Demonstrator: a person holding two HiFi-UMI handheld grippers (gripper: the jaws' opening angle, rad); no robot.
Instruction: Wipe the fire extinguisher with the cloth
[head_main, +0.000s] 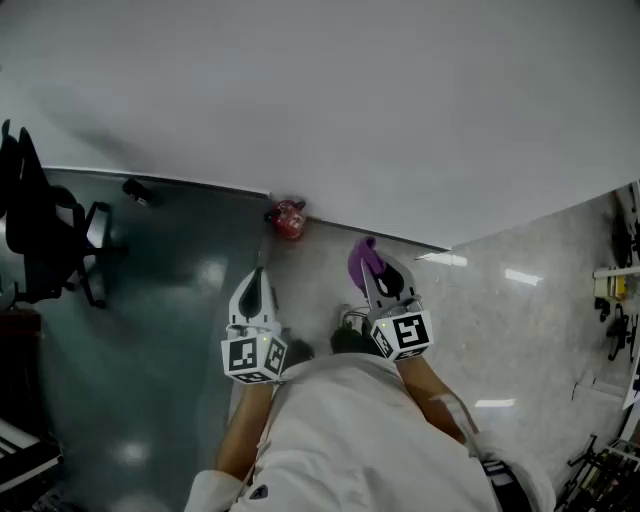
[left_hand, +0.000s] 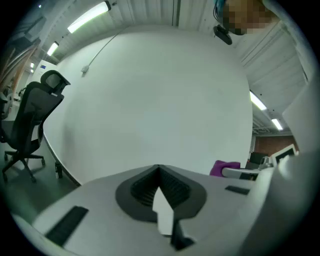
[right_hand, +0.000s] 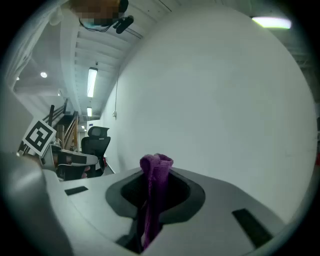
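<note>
Office or lab space: black swivel chair (head_main: 38, 228), plain white wall (head_main: 350, 100), polished floor (head_main: 540, 330), ceiling strip lights (left_hand: 90, 16).

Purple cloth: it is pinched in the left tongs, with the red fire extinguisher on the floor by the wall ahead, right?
No: the right tongs pinch the purple cloth, as the right gripper view shows. The red fire extinguisher is indeed on the floor by the wall.

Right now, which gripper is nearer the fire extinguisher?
Left, judging by the head view. The left gripper is short of the fire extinguisher, slightly left; the right gripper, holding the cloth, is farther off to its right.
</note>
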